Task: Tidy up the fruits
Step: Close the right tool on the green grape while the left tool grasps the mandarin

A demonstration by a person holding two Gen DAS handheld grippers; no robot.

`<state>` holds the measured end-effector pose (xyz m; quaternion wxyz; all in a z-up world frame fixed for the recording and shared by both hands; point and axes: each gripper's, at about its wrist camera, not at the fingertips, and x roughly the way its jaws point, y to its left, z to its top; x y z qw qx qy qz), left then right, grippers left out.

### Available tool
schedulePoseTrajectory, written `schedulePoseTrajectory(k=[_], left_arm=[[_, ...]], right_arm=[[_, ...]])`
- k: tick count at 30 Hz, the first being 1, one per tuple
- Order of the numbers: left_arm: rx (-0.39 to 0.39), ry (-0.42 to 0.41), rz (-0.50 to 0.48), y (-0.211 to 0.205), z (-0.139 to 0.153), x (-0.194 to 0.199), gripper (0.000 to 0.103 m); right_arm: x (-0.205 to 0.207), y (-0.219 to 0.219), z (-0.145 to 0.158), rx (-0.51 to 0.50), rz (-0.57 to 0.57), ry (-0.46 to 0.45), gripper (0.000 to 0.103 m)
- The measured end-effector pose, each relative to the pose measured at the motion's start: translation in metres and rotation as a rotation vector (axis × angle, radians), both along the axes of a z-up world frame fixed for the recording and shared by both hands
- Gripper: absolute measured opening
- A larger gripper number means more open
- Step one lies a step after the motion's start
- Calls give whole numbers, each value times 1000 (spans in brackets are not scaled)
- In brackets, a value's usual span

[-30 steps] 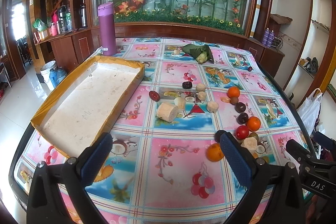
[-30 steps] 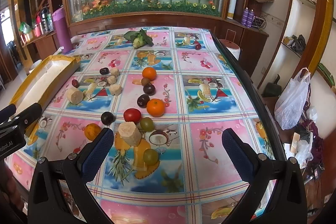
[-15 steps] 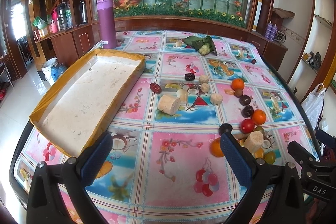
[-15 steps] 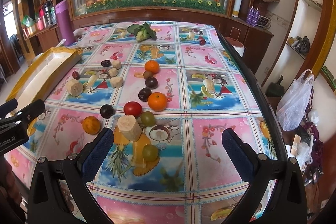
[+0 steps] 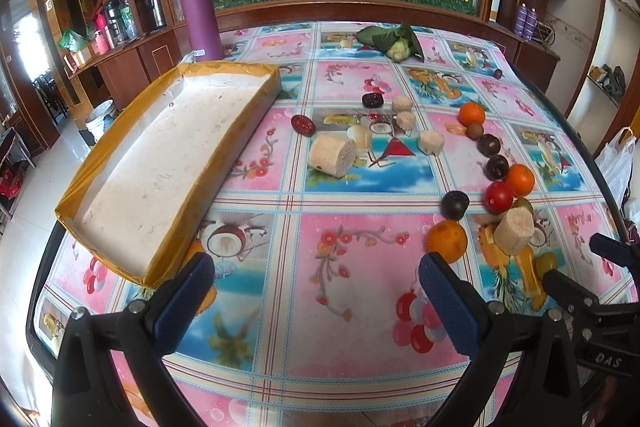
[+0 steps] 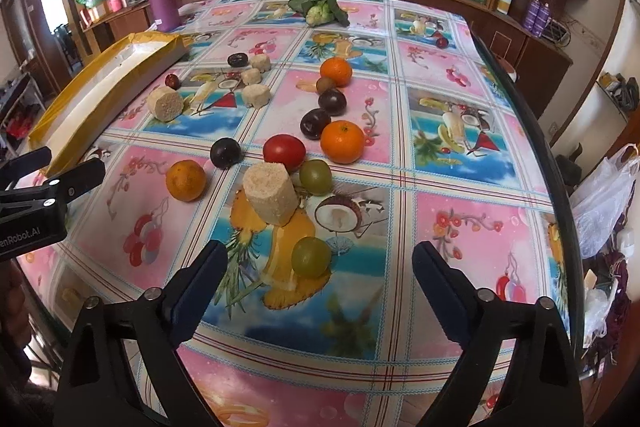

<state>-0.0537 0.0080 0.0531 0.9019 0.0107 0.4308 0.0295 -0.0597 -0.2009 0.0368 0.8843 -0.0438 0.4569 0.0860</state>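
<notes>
A: Jaws?
B: Right gripper [image 6: 318, 275] spread wide, just been narrowing, gripping nothing; a green grape [image 6: 311, 256] sits on the cloth between its fingers. Left gripper [image 5: 316, 287] gapes, empty.
A: Fruit?
B: Loose on the table [image 6: 460, 239], beside the tray [image 5: 160, 163]. Only the left view shows the tray's whole floor. Both grippers tilt down.

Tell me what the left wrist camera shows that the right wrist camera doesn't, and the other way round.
Only the left wrist view shows the whole inside of the yellow-edged tray, with nothing in it, and the left gripper open over bare tablecloth. Only the right wrist view shows the green grape lying unobstructed between the open fingers of the right gripper, whose jaws have just been closing. Both show the purple bottle, the red tomato, the oranges, the dark plums and the beige cut cylinder beside the tomato.
</notes>
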Motion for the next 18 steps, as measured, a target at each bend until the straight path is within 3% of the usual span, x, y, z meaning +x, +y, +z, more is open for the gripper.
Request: schedulePoseTrajectory(k=[8,12,18], left_arm=[[6,35,-16,-7,-8,1,103],[4,55,-38,-14,-13,5,103],[-9,100,-93,-30,-20,12,103]], right_arm=[[12,-6,-23,70,31,110,46],[13,-4,-24,58,59,103,26],[11,-3,-21,21,85,84,23]])
